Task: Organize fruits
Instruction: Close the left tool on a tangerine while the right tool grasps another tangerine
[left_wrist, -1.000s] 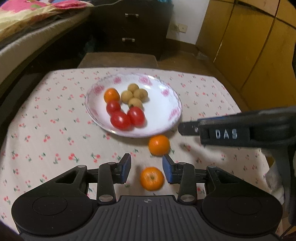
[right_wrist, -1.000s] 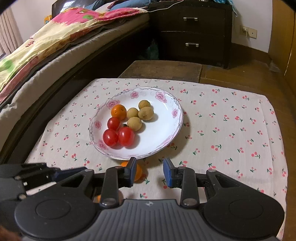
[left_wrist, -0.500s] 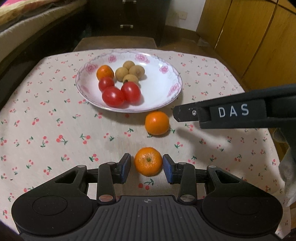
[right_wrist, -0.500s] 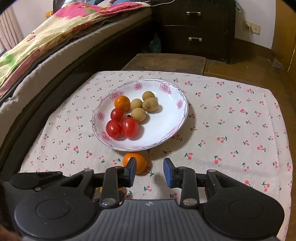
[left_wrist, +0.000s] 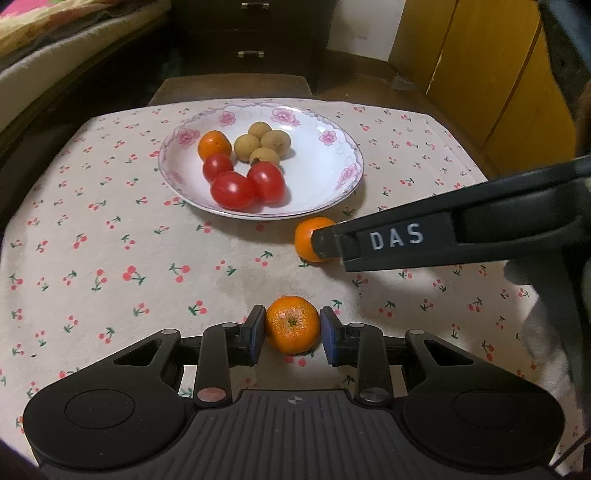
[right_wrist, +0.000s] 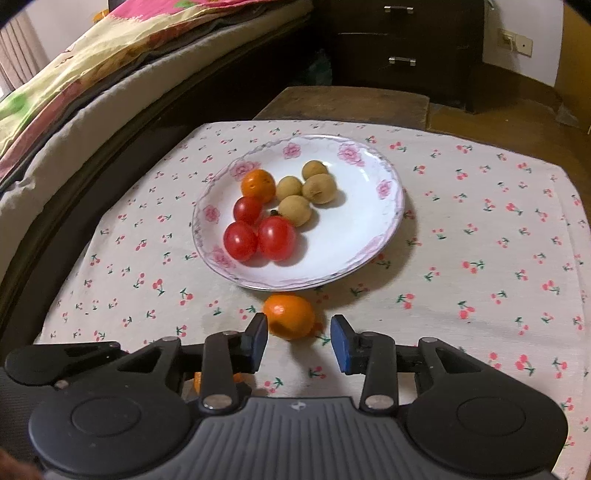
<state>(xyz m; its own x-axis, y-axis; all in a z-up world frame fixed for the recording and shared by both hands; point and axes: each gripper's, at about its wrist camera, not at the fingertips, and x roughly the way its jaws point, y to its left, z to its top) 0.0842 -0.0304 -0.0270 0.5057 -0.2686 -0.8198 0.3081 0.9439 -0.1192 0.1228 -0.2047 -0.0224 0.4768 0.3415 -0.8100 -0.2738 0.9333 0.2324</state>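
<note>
Mandarins are the matter on both sides. My left gripper (left_wrist: 292, 334) has its blue pads set on either flank of the near mandarin (left_wrist: 293, 323), closed to about the fruit's width; a sliver of gap shows at the right pad, so I cannot tell whether the squeeze has actually taken, and the fruit sits on the cloth. My right gripper (right_wrist: 298, 339) is wide open and holds nothing. The second mandarin (right_wrist: 289, 315) lies just ahead of its tips, nearer the left pad than the right, barely inside the mouth.

Risks, as I judge them. A round, waxy fruit pinched below or above its middle could squirt out forward as I tighten, rolling toward the second one. Too hard a pinch would bruise or split the peel. On the right, closing from this offset would let the left pad strike first and shove the fruit sideways out of the jaws; I would want to reach further forward and centre it.

Beyond both mouths sits the plate (right_wrist: 388, 229), its near rim just past the second mandarin. It already holds one mandarin (right_wrist: 258, 185), the cherry tomatoes (right_wrist: 258, 230) and the longans (right_wrist: 304, 194). Dropping a fruit in from too high could scatter them. My two tools also work close together, so one could knock the other's fruit.
</note>
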